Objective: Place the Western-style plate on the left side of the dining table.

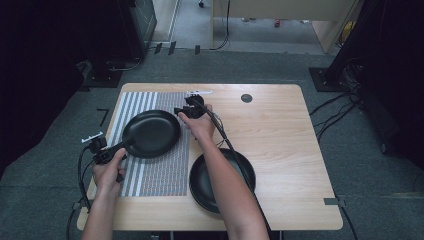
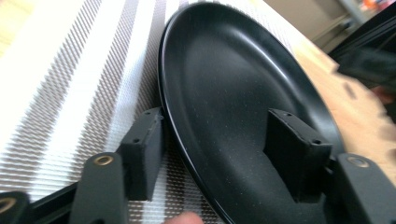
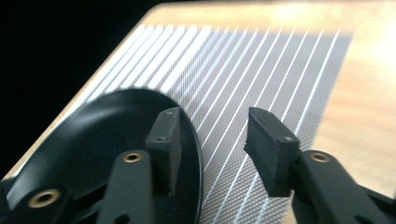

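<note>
A black frying pan (image 1: 151, 133) lies on a grey-and-white striped mat (image 1: 150, 175) on the left half of the wooden table (image 1: 285, 135). My left gripper (image 1: 102, 150) is at the pan's near-left end, by its handle. In the left gripper view the gripper (image 2: 217, 126) stands open, astride the pan (image 2: 233, 84) rim, with the mat (image 2: 56, 93) beneath. My right gripper (image 1: 192, 107) sits at the pan's far-right edge. In the right gripper view that gripper (image 3: 212, 126) stands open, one pad over the pan (image 3: 93, 149), the other over the mat (image 3: 243, 70).
A second black pan (image 1: 240, 172) rests on bare wood at the front middle, partly under the right forearm. A small dark round hole (image 1: 246, 98) marks the table's far side. Cables trail from both grippers and across the grey floor (image 1: 360, 165).
</note>
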`<state>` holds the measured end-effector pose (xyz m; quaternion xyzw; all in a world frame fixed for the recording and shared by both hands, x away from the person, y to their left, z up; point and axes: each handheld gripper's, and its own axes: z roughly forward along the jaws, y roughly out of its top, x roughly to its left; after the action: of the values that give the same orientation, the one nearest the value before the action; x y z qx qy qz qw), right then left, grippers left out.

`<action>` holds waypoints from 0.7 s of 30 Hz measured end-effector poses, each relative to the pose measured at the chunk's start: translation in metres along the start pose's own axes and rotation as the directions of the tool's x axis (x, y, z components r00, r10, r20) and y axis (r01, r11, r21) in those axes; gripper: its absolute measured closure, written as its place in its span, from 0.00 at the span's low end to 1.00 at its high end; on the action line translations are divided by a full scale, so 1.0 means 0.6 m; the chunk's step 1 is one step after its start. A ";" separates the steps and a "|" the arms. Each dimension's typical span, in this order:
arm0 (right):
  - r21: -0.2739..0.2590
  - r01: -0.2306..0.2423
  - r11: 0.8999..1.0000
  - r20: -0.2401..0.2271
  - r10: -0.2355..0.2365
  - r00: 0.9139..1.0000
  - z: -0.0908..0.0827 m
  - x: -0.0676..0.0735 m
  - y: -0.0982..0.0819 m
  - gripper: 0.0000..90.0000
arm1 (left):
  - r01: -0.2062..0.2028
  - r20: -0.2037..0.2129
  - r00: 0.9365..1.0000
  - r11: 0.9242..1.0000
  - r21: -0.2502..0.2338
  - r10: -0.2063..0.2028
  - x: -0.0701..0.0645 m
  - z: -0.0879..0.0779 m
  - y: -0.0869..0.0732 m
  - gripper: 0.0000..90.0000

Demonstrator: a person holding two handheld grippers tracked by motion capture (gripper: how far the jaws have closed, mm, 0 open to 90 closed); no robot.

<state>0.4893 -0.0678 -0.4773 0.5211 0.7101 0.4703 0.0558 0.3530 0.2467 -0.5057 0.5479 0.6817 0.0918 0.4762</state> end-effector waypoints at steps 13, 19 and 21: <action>-0.065 0.086 0.994 0.011 -0.086 0.996 -0.140 0.007 0.000 0.32 | -0.163 -0.013 0.987 0.984 -0.068 0.162 -0.053 -0.069 -0.009 0.13; -0.101 0.054 0.993 0.010 -0.053 0.999 -0.209 -0.024 -0.029 0.30 | -0.204 -0.031 0.979 0.976 -0.069 0.203 -0.073 -0.090 -0.026 0.13; -0.110 0.060 0.992 0.011 -0.060 0.998 -0.230 -0.034 -0.039 0.28 | -0.209 -0.034 0.978 0.975 -0.073 0.207 -0.078 -0.095 -0.032 0.13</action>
<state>0.4041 -0.1687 -0.4265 0.4974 0.6981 0.5049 0.1013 0.2951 0.2229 -0.4626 0.5965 0.6227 0.1741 0.4754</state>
